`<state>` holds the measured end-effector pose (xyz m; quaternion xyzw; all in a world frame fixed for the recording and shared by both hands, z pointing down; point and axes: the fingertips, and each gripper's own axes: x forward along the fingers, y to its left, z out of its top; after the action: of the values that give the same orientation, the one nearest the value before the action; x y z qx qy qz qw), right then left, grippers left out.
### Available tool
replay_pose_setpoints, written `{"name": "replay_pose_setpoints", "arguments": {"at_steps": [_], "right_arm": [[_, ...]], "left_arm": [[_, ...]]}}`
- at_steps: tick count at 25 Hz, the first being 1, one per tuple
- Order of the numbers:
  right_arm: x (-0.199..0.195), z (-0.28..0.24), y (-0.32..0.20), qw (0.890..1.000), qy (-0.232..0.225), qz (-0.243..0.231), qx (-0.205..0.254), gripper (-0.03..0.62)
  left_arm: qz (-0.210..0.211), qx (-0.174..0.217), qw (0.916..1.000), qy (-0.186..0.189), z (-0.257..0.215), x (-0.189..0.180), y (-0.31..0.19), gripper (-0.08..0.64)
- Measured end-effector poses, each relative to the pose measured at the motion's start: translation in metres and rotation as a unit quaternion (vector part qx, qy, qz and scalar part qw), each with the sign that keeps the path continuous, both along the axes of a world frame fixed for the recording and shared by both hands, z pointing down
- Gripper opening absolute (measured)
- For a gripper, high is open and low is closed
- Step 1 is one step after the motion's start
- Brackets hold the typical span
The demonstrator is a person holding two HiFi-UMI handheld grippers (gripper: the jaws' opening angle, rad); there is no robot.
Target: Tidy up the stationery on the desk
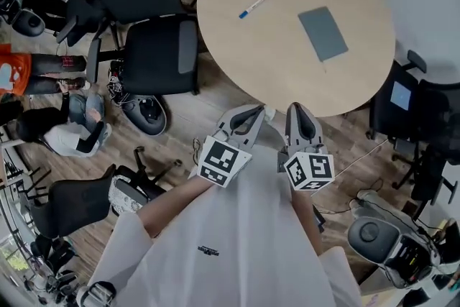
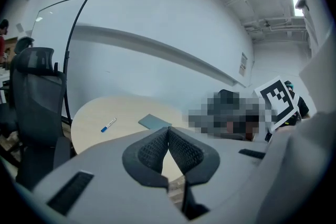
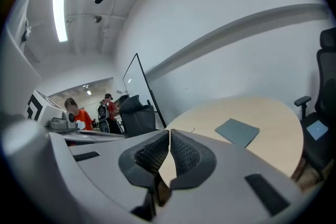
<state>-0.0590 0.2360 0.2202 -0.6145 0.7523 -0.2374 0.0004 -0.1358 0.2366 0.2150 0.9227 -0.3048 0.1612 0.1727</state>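
- Both claws are clenched shut with nothing in them. The left claw and right claw sit side by side just off the near edge of the round desk, not over it yet.
- The stationery is well away from them. A white pen with a blue end lies on the far left part of the desk, and a grey notebook lies flat on the far right, apart from the pen.
- Looks to me like this is the reach-in, and nothing's tidied yet.
- I'd spread the jaws before coming down on anything, not at the last moment.
- The pen suits the left claw. It lies on a diagonal, so turn the jaws to cross its barrel.
- The notebook is thin and flat, so it probably needs a pinch at one edge.
- Mind the black chair left of the desk.
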Motion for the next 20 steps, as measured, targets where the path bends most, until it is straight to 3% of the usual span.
{"name": "replay_pose_setpoints", "arguments": {"at_steps": [5, 11, 20], "right_arm": [[0.054, 0.002, -0.054, 1.000, 0.014, -0.015, -0.005, 0.035], [0.095, 0.025, -0.099, 0.999, 0.014, 0.008, -0.036, 0.034], [0.142, 0.041, -0.123, 0.998, 0.013, 0.026, -0.058, 0.034]], "left_arm": [[-0.009, -0.004, 0.9999, -0.007, 0.005, 0.057, -0.045, 0.020], [-0.017, -0.029, 0.9993, -0.014, 0.016, 0.084, -0.092, 0.020], [0.009, -0.073, 0.9971, -0.016, 0.039, 0.141, -0.119, 0.020]]}}
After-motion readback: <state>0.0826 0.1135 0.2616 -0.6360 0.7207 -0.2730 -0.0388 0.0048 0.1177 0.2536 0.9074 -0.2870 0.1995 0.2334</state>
